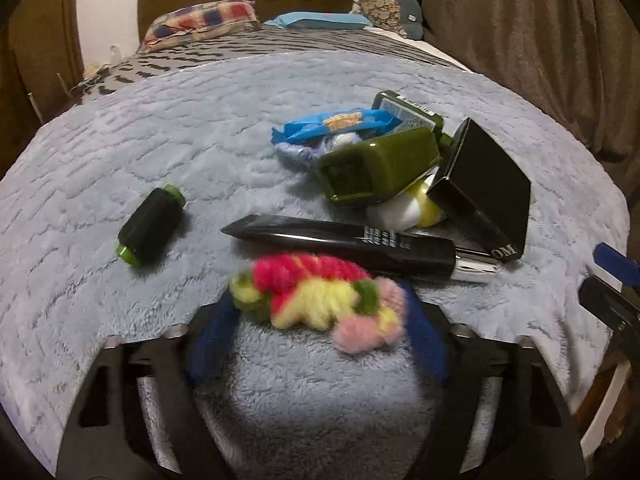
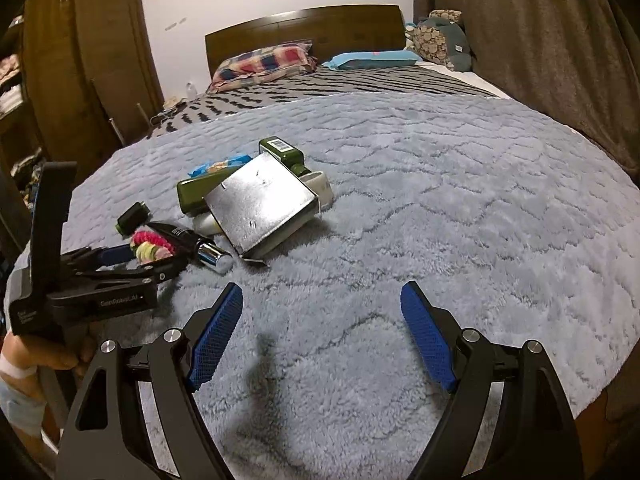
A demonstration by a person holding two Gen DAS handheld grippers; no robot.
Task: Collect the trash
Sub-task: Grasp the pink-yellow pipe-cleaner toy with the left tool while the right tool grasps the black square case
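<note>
Left gripper (image 1: 320,312): blue-padded fingers (image 1: 212,332) stand wide on either side of the yarn scrunchie (image 1: 320,300); whether the pads press it cannot be told — that part is blurred.
Yarn scrunchie: pink, yellow, green and pale pink loops, low over the grey fleece blanket (image 1: 120,128), just in front of the black tube (image 1: 344,242); its long axis runs left to right across the left wrist view, pale pink end to the right.
Right gripper (image 2: 322,312): fingers spread wide, nothing between them, over bare blanket, well apart from the pile.
Black tube: lies flat, long axis left to right, flat crimped tip to the left, chrome cap (image 1: 476,266) to the right.
Thread spool (image 1: 150,226): black with green ends, on its side, alone to the left of the tube, axis slanting up to the right.
Pile: green bottle (image 1: 380,162) on its side with its base toward the camera; a second green bottle (image 1: 408,114) behind it; black box (image 1: 484,184) leaning at the right; blue snack wrapper (image 1: 336,124) behind — white and yellow item (image 1: 408,206) tucked beneath the bottle and box.
Far end: checked pillow (image 2: 264,62) and blue pillow (image 2: 372,59) by the wooden headboard (image 2: 304,26).
</note>
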